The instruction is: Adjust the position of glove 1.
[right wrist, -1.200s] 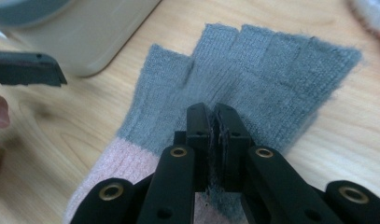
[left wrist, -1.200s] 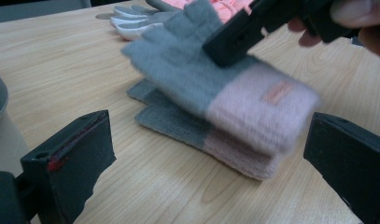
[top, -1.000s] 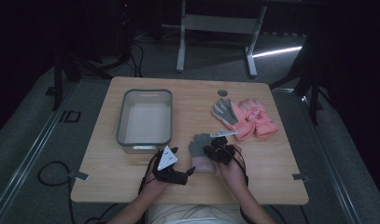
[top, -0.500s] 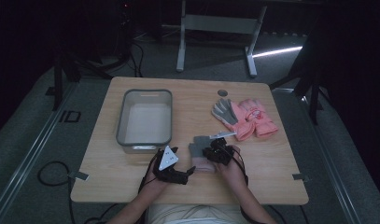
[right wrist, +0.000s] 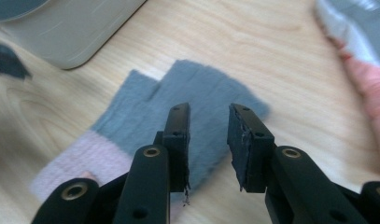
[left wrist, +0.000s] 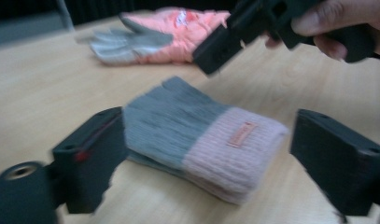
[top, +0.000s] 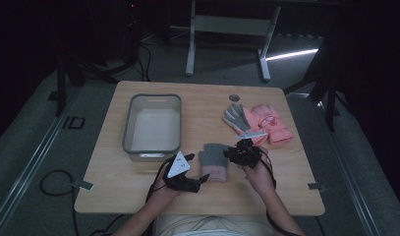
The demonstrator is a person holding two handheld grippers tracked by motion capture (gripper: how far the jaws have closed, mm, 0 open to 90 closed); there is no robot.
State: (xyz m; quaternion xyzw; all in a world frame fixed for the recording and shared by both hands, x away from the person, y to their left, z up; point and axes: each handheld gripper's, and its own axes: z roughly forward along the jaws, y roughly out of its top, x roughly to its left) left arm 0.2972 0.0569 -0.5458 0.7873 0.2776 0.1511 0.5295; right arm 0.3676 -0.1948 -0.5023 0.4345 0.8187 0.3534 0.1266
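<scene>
Right now my left tongs (top: 203, 178) sit low near the front edge of the bench (top: 138, 196), jaws wide apart and just starting to draw in, with the grey and pink mitten (left wrist: 197, 140) lying flat between them; the pads do not press on it. My right tongs (right wrist: 207, 140) hover just above the mitten's grey end, jaws parted a little and opening, nothing caught between them. The mitten (top: 214, 161) lies near the middle of the front edge, its pink cuff towards me and its grey end pointing to the far side. Off to its left stands the grey tub (top: 153, 101), just beside the mitten's far corner in my right gripper view (right wrist: 75, 32). Over by the right edge, well apart from my mitten, lie the grey glove (top: 235, 117) and the pink glove (top: 271, 123), touching one another.
</scene>
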